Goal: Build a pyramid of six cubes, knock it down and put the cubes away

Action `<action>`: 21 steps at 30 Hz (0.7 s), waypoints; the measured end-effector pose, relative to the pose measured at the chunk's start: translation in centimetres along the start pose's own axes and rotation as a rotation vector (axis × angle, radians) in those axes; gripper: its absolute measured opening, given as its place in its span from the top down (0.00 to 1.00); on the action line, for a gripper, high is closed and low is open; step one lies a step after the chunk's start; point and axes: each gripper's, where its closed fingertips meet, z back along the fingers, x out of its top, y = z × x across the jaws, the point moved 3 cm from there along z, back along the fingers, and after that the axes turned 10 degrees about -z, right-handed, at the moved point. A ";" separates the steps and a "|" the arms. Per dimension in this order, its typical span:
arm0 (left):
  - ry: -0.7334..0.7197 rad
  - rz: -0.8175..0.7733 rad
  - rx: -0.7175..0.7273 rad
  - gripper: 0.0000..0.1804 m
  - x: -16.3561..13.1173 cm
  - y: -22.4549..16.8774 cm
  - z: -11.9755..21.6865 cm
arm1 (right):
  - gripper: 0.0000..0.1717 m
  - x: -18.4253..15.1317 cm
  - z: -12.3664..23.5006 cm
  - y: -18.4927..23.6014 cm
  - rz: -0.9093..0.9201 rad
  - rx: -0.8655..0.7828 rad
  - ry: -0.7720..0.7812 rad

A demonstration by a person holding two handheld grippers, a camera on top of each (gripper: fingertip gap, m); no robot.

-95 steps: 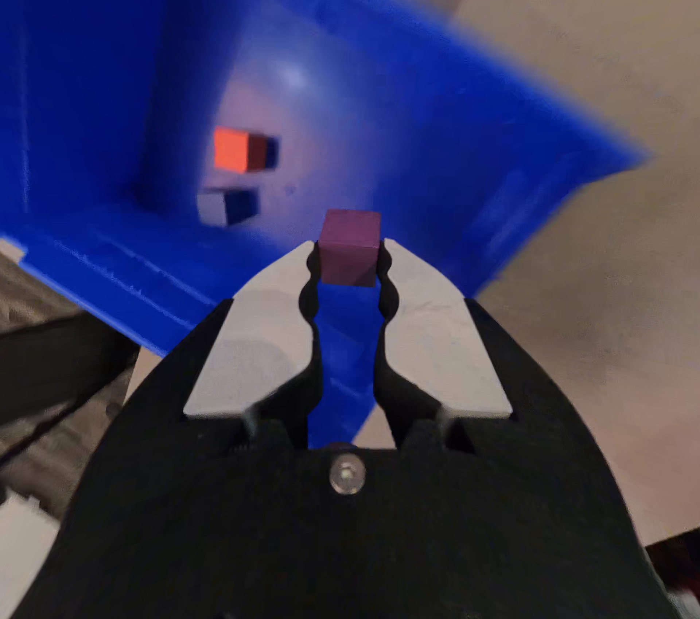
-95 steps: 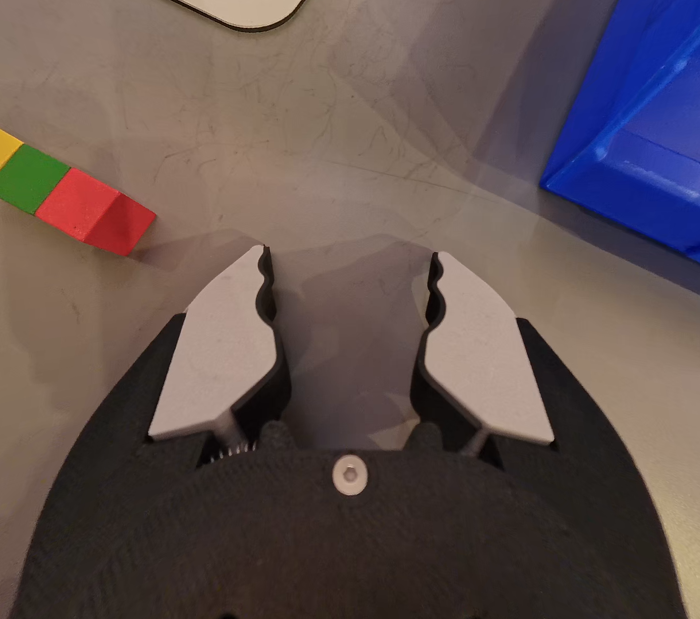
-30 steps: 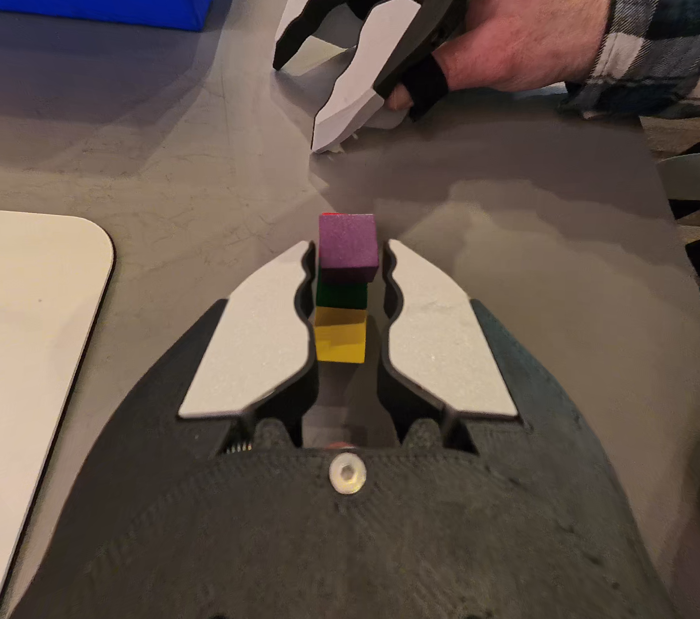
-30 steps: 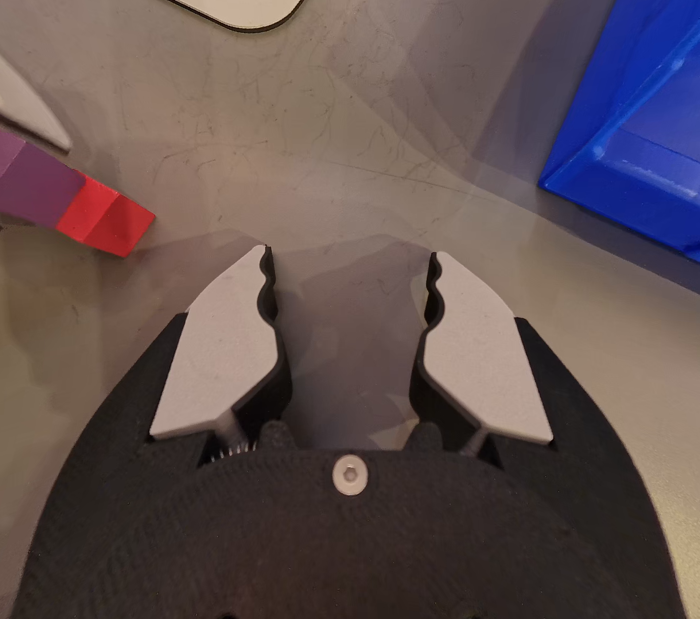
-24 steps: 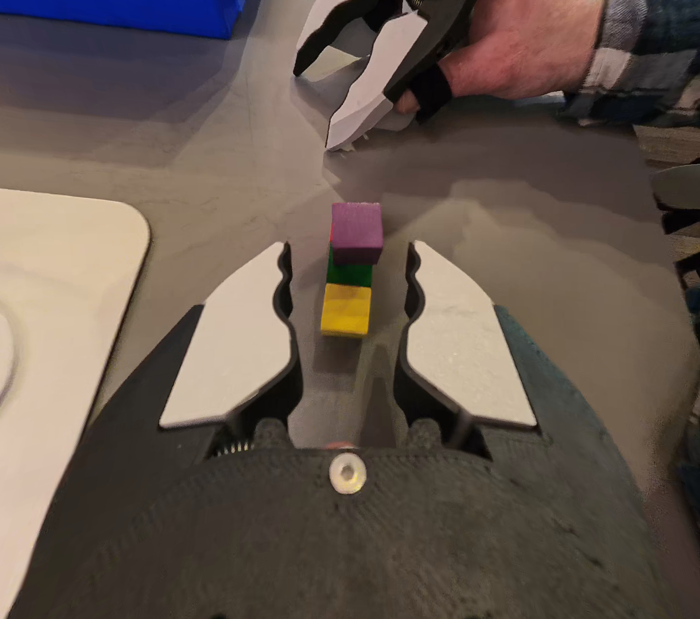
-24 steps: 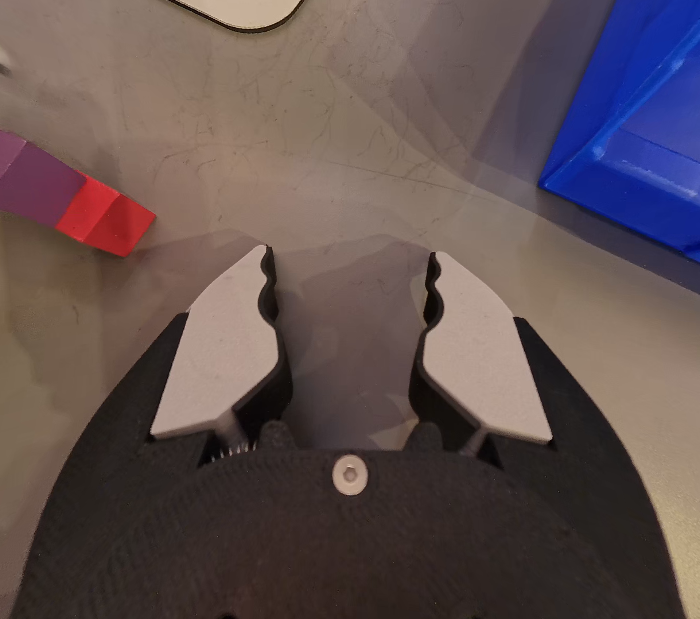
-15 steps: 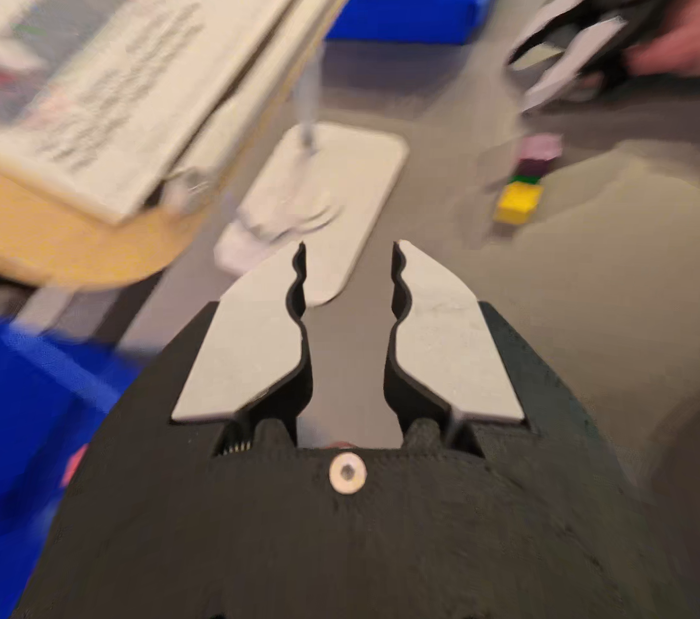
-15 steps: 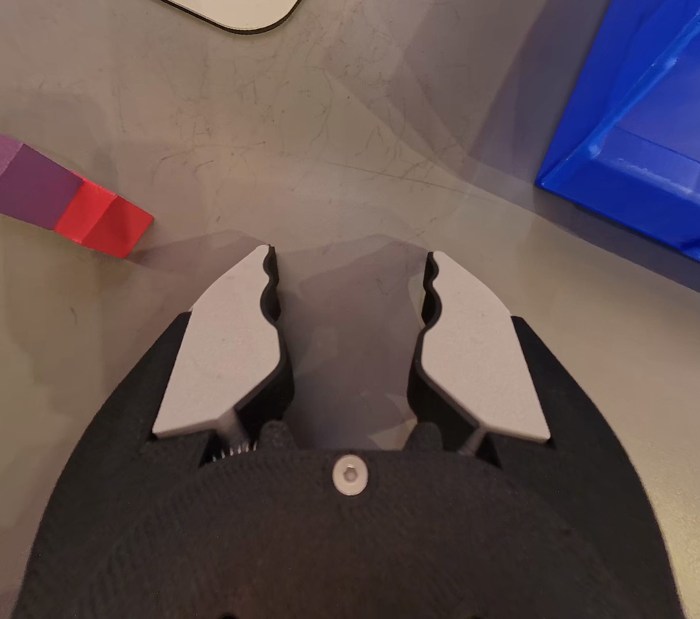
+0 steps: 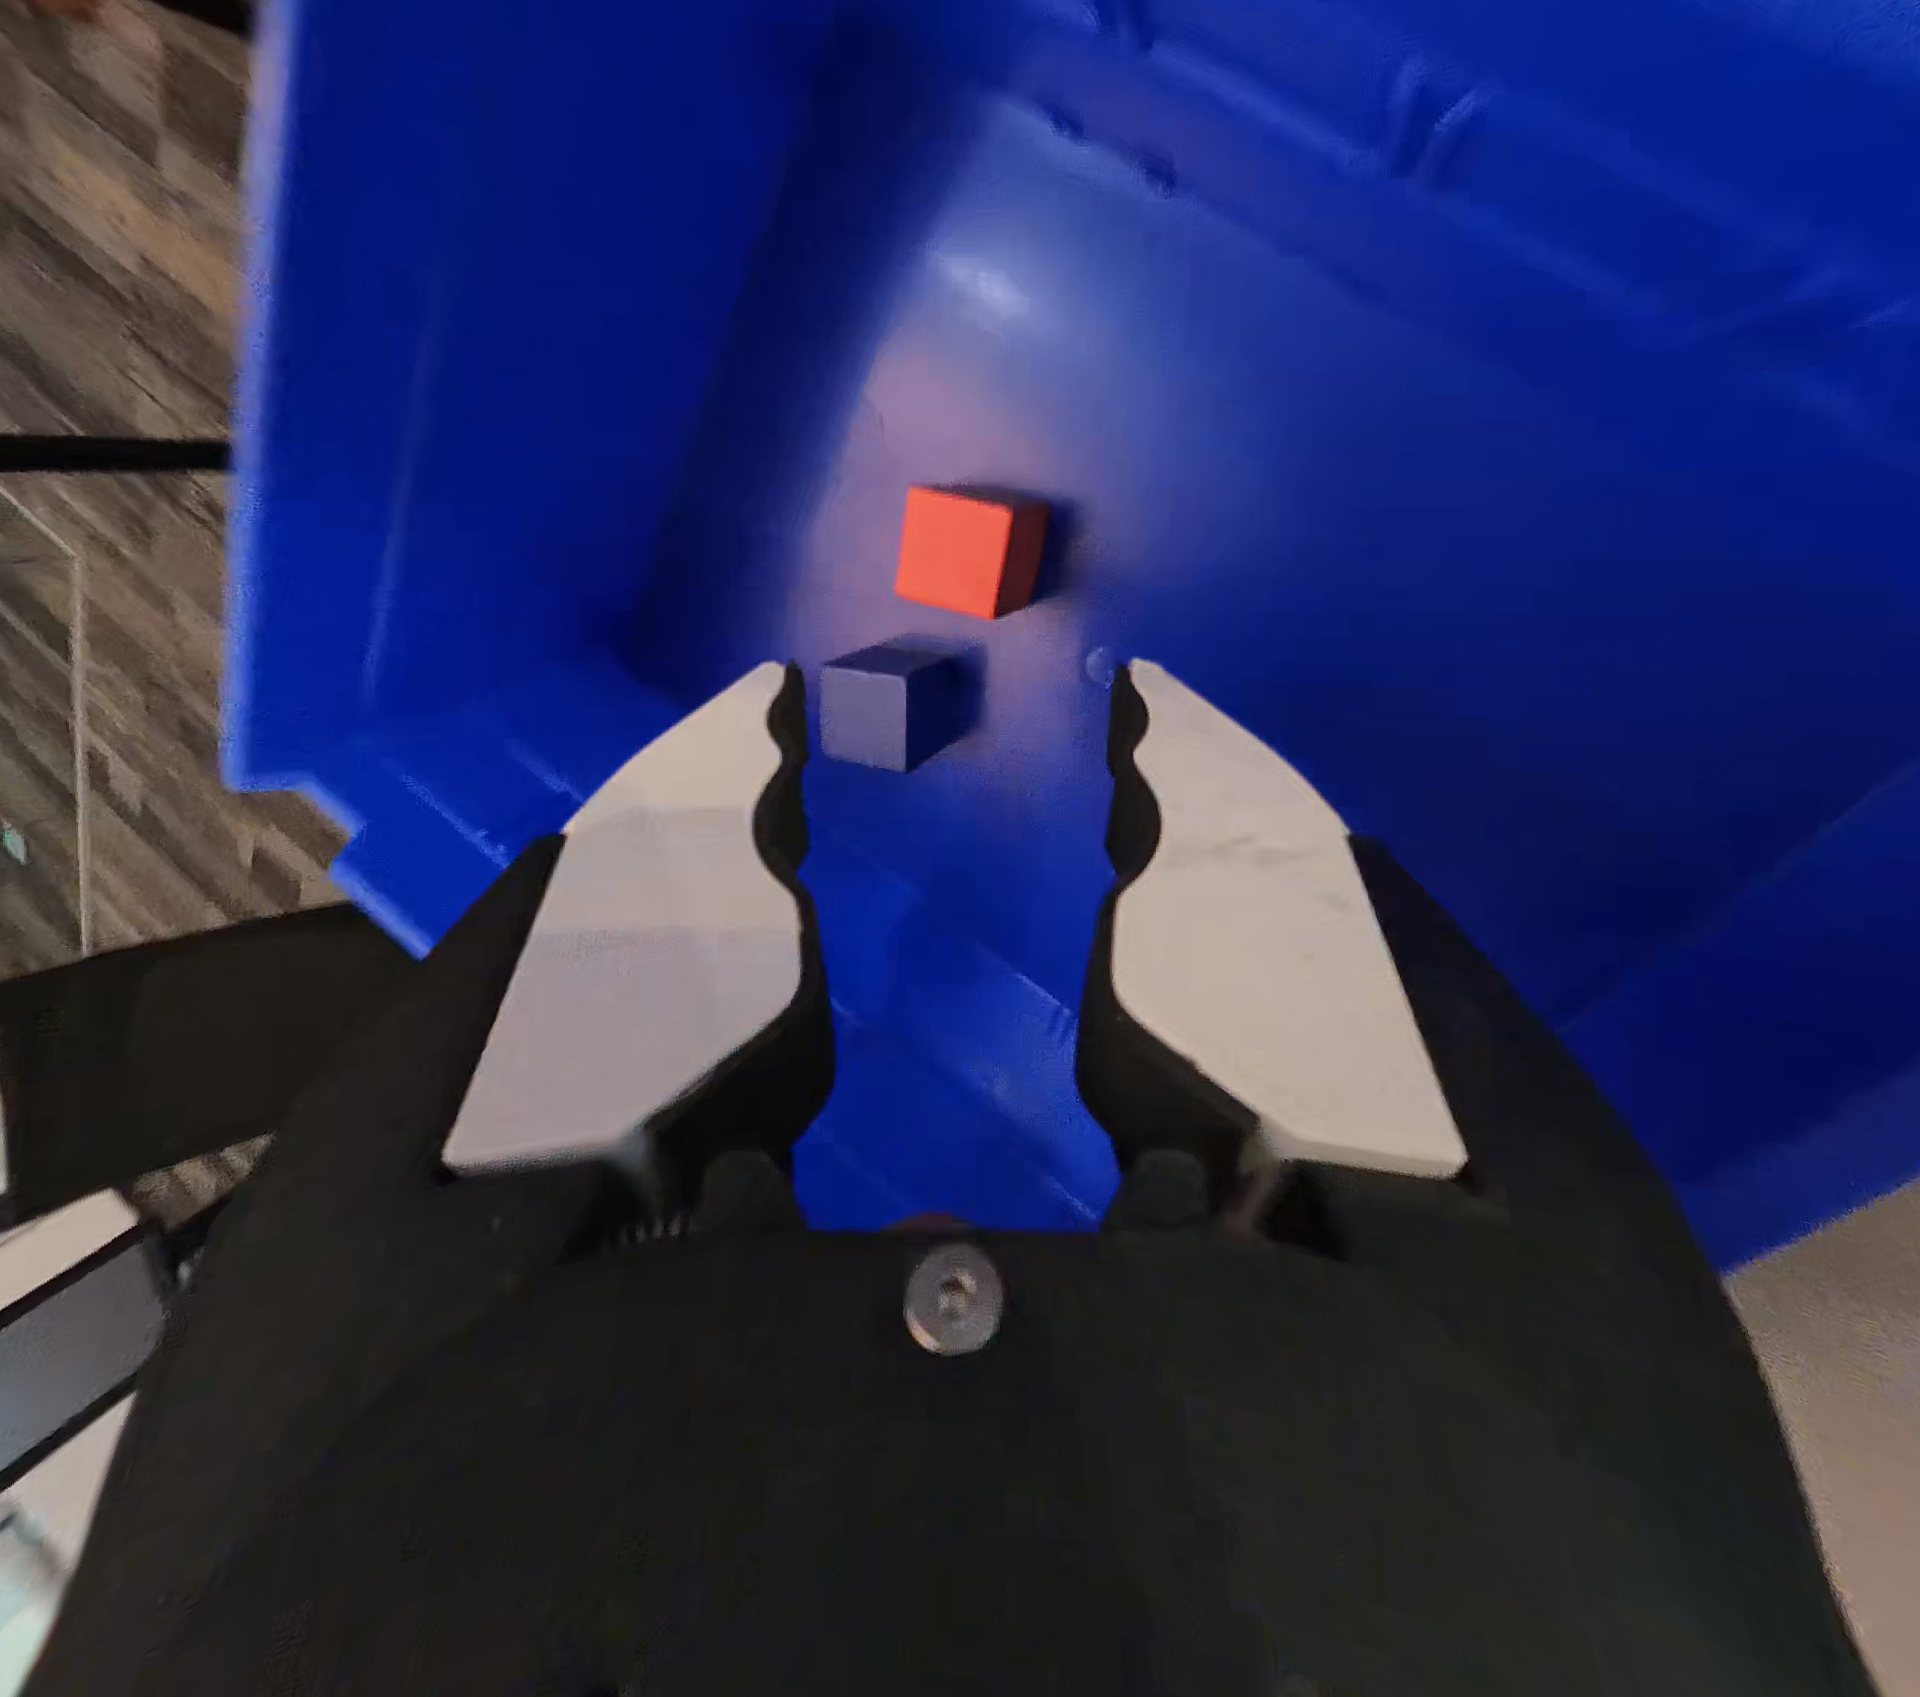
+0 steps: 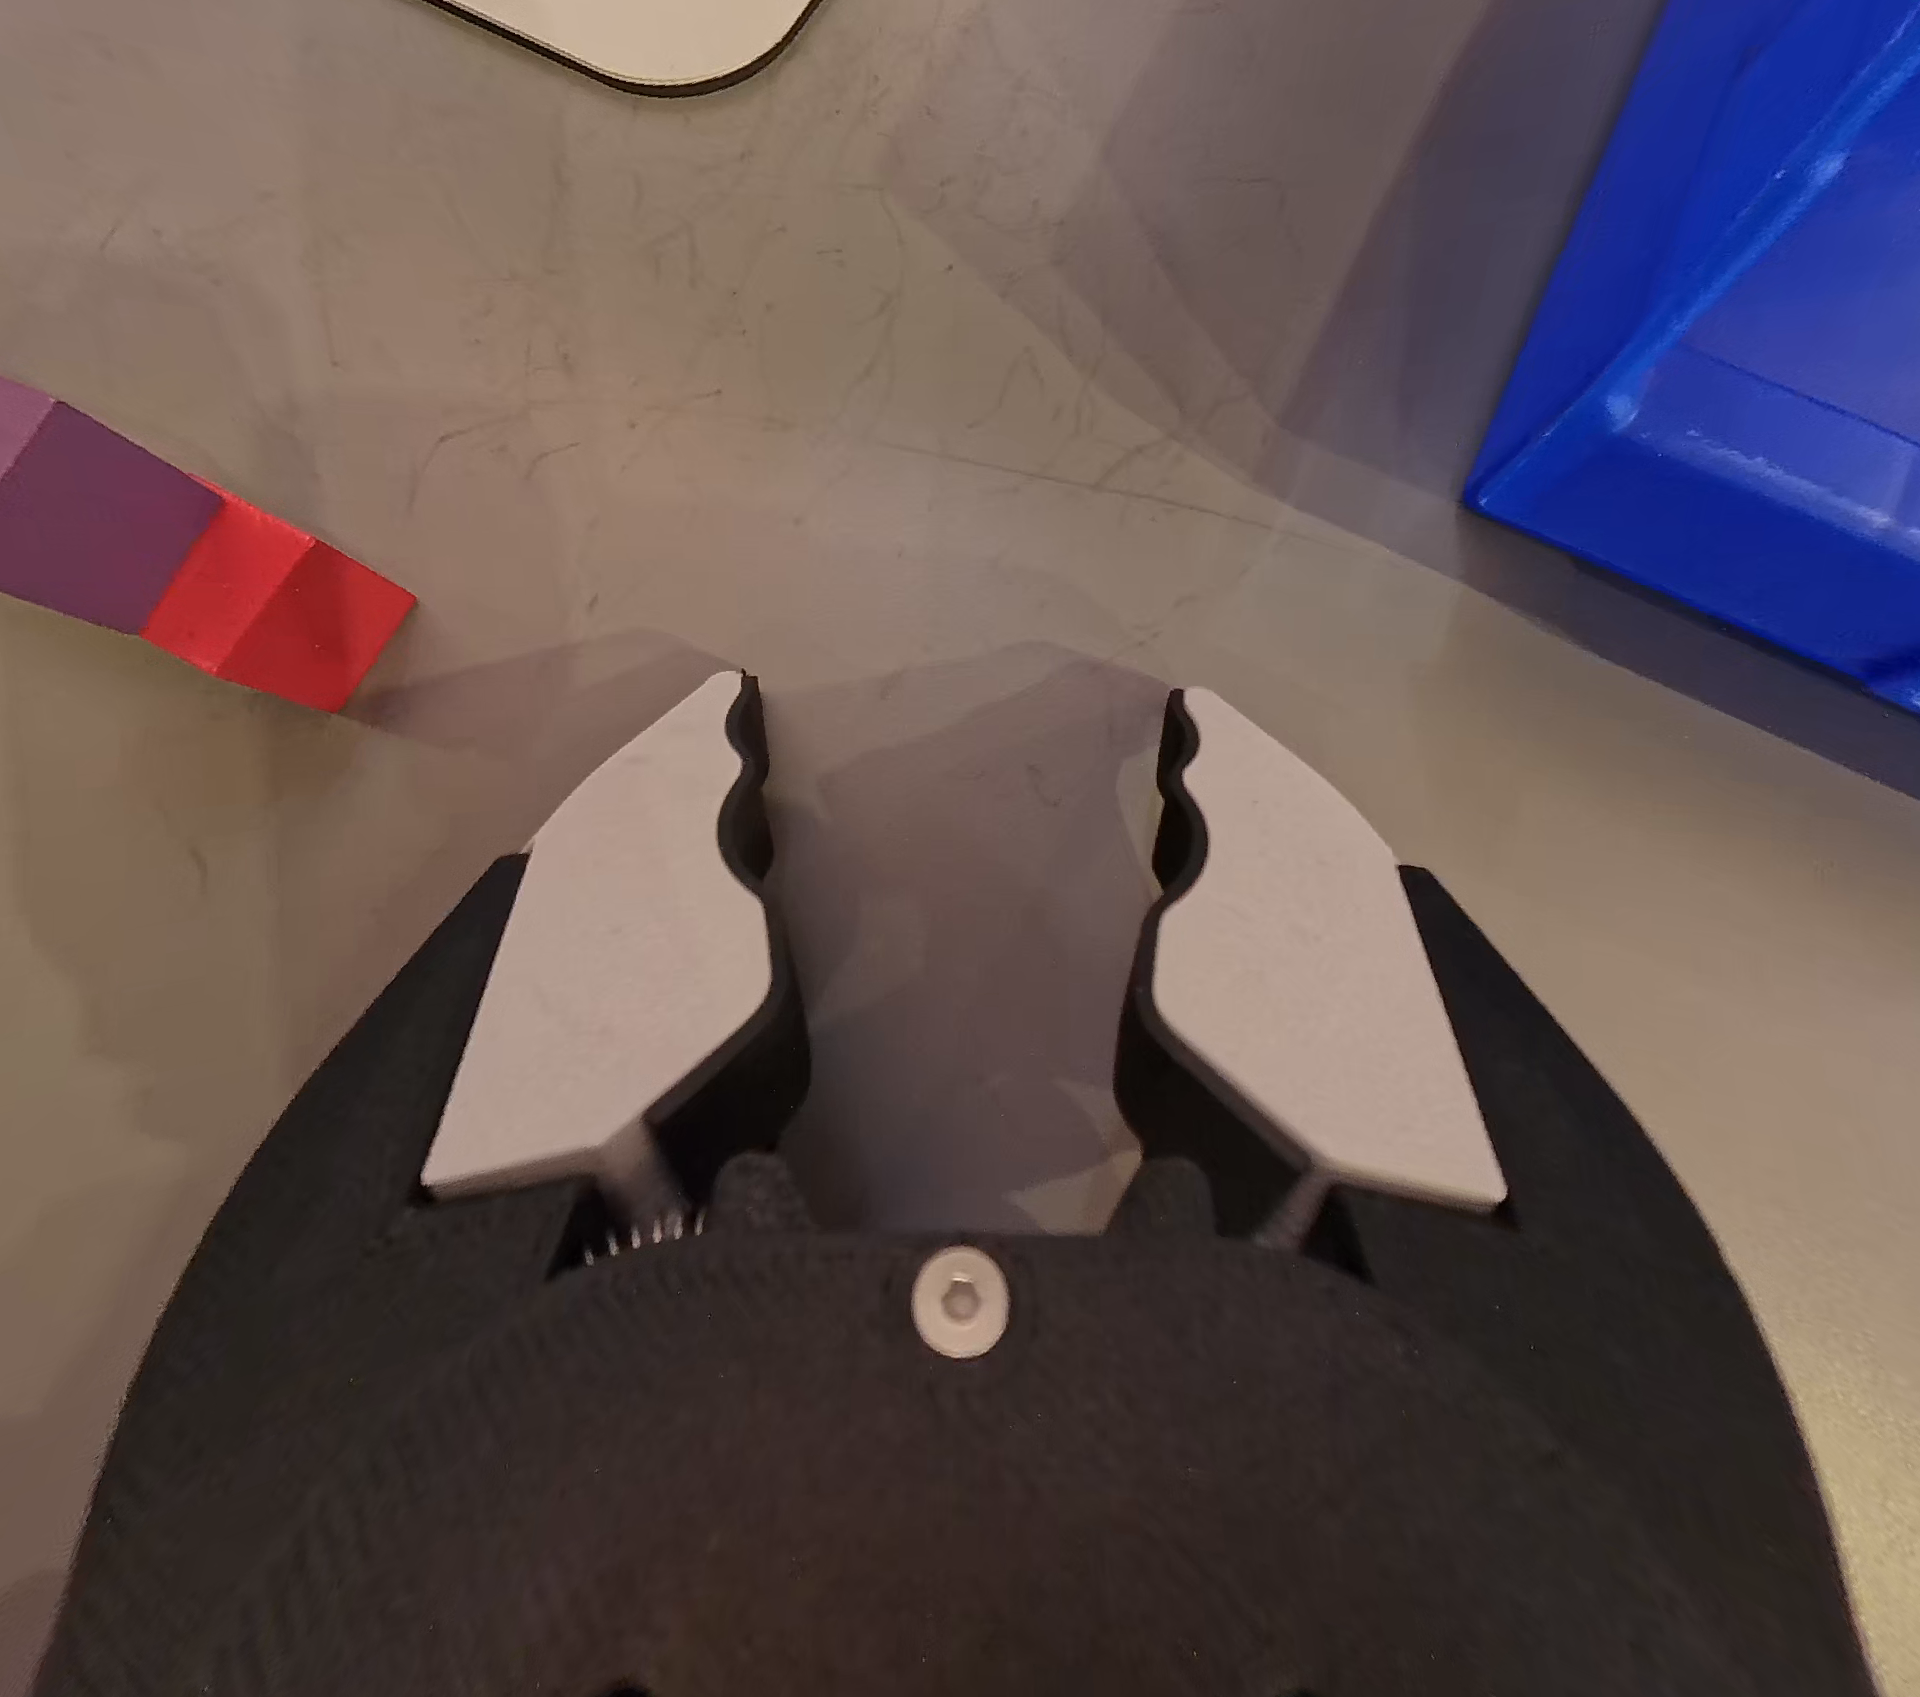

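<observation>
Left gripper reaching into the blue bin for a cube

Both tongs gape empty; the right gripper waits beside the purple cube topping the unfinished pyramid.

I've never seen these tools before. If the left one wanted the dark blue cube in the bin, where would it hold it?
Probably from above, straight down into the blue bin: the fingers on two opposite flat sides of the blue cube. It lies alone on the bin floor, clear of the orange cube, so both sides look free. The left gripper is open.
</observation>
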 end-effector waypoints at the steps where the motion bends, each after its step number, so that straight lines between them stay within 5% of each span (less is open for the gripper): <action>1: 0.057 -0.015 -0.016 0.69 -0.5 0.3 -0.8 | 0.57 0.0 0.0 0.0 0.000 0.000 0.000; 14: 0.356 -0.132 -0.180 0.82 -3.4 1.5 -5.3 | 0.59 0.0 0.0 -0.1 -0.007 -0.004 -0.002; 21: 0.265 -0.041 -0.148 0.84 -3.0 1.4 -2.5 | 0.59 0.0 0.0 0.0 -0.007 -0.004 -0.002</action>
